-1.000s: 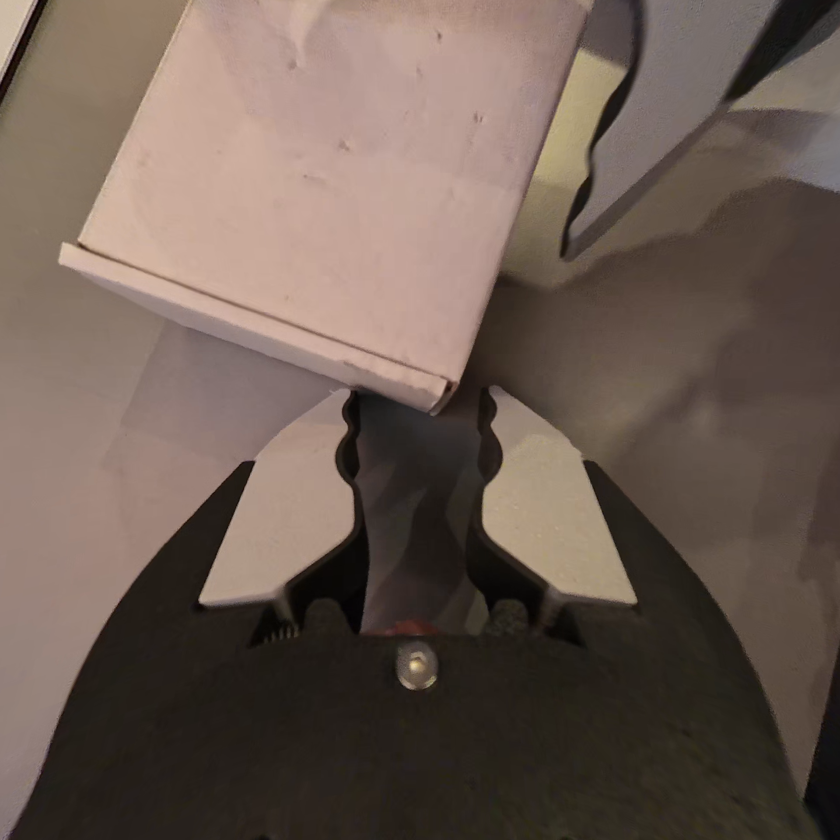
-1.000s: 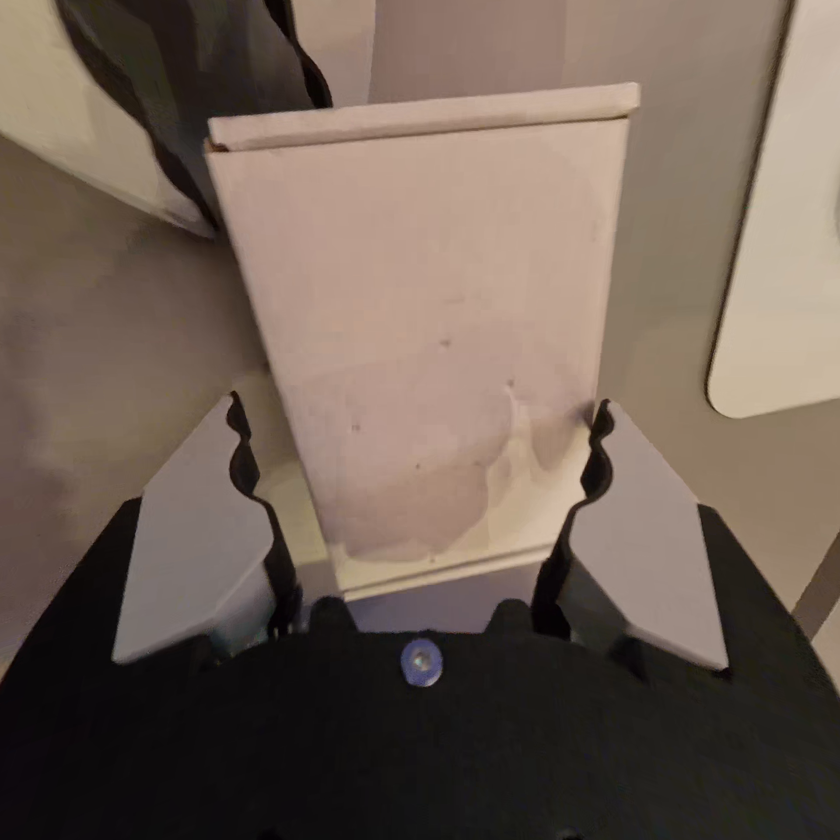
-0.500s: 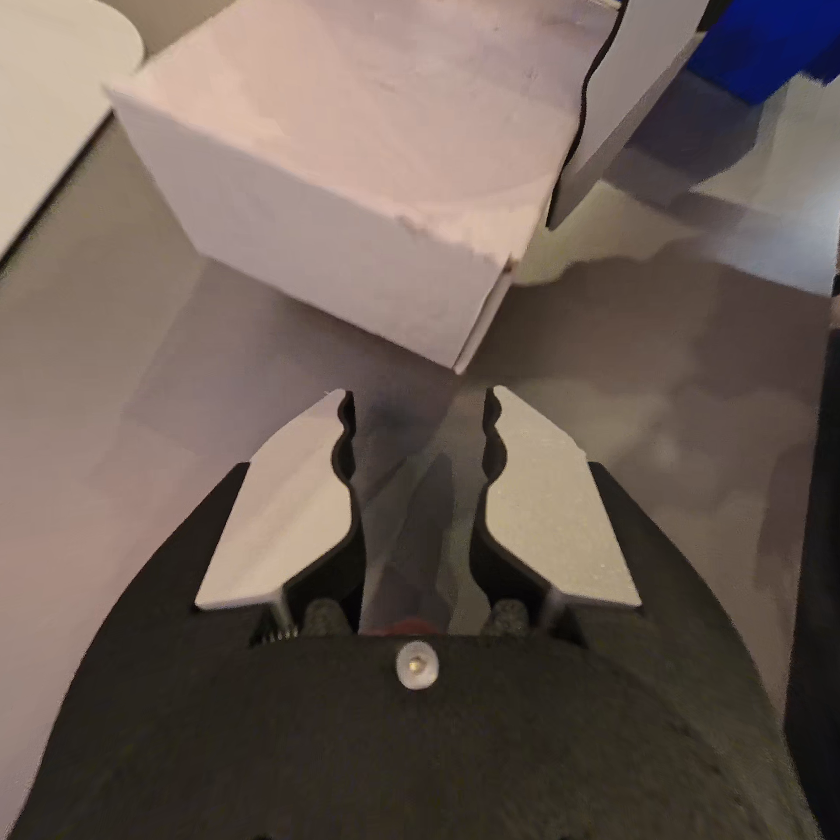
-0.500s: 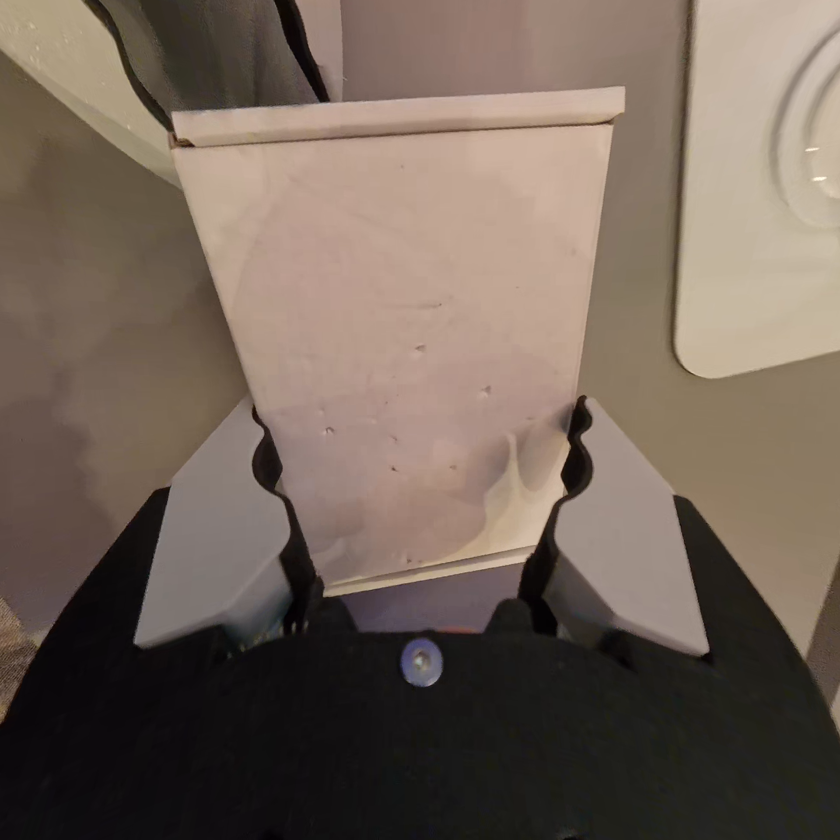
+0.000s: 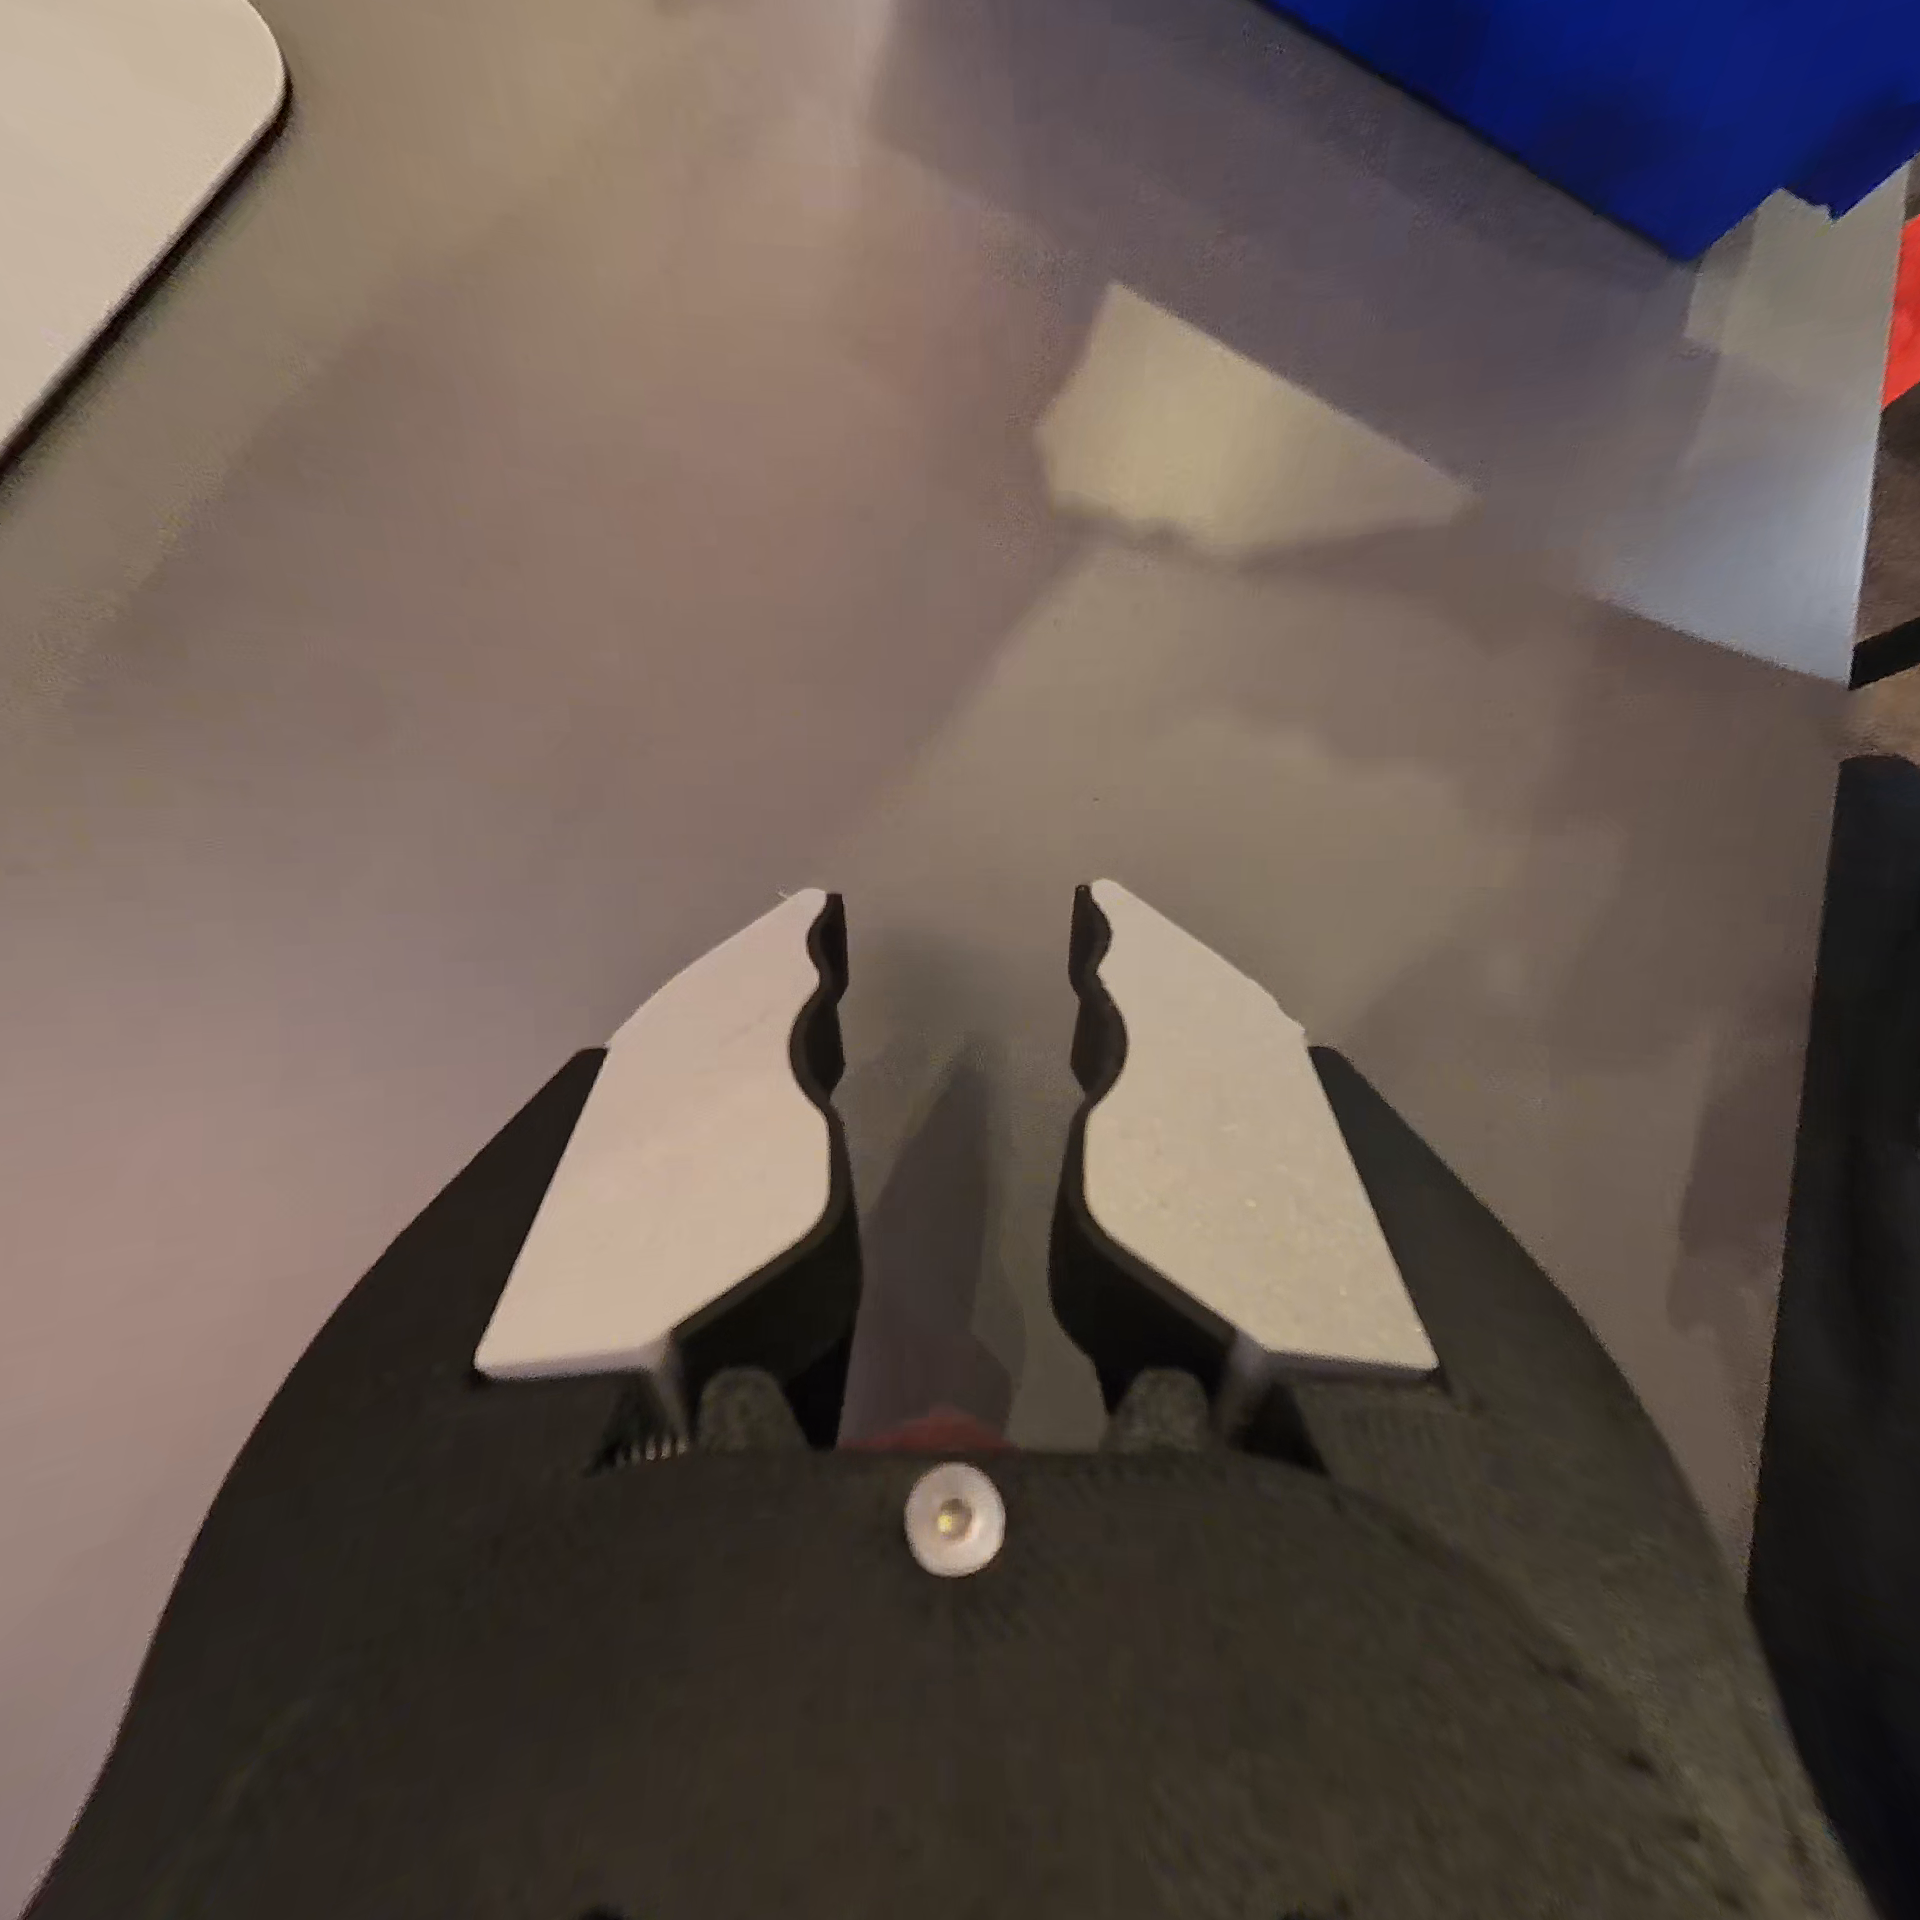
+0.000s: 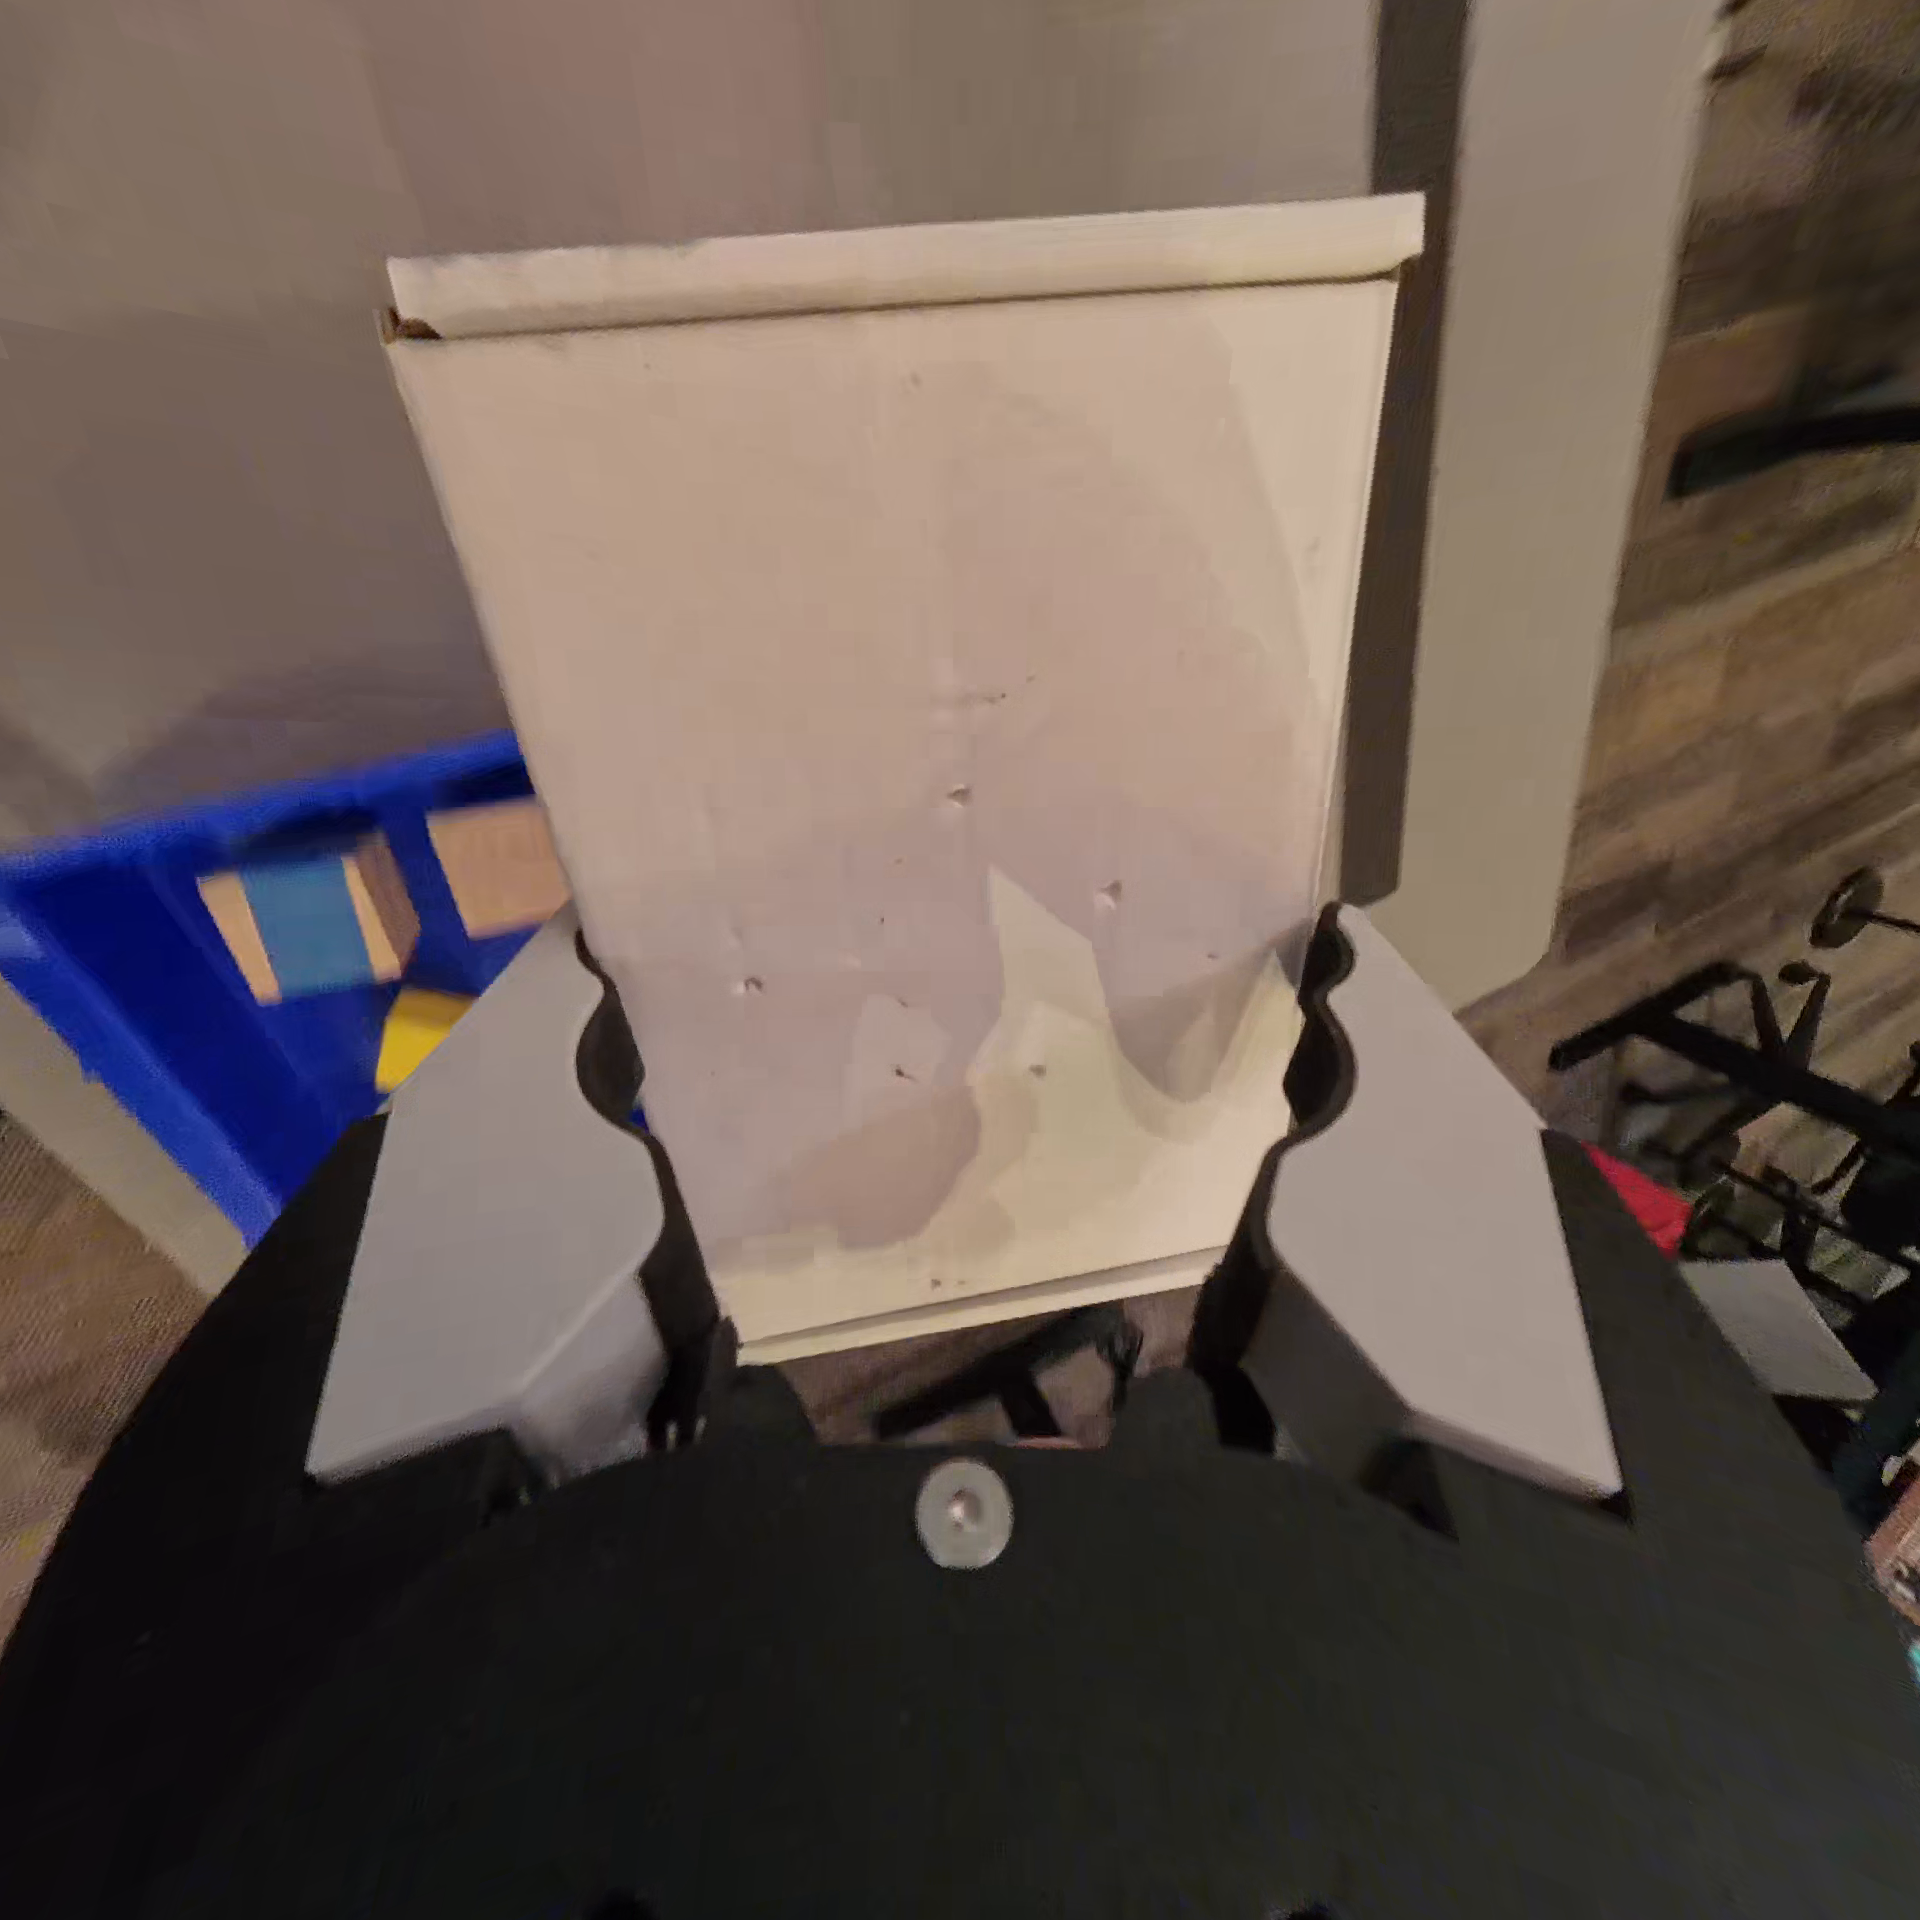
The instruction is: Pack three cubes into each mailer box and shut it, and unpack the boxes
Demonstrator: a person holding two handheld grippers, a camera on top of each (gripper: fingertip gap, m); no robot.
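Your right gripper (image 6: 956,1039) has its fingers (image 6: 1455,1195) clamped on the two long sides of a closed white mailer box (image 6: 914,727), which runs forward from between them with its folded lid edge at the far end. The box looks lifted clear of any surface: floor shows under its near end. To the left of your fingers, a blue bin (image 6: 135,987) holds wooden cubes (image 6: 312,925) with coloured faces; how many, you cannot count through the blur.

Your left gripper (image 5: 956,914) has its fingers (image 5: 707,1122) parted with nothing between them, only bare grey tabletop (image 5: 520,623). Ahead and to the right of them is a corner of the blue bin (image 5: 1558,104); far off to the left, the rounded corner of a white board (image 5: 104,187).

Judging by this, one shut box is in hand. Whether it is packed or empty the pictures do not show. Cubes lying in the bin suggest more packing or unpacking remains. No other box is in sight.
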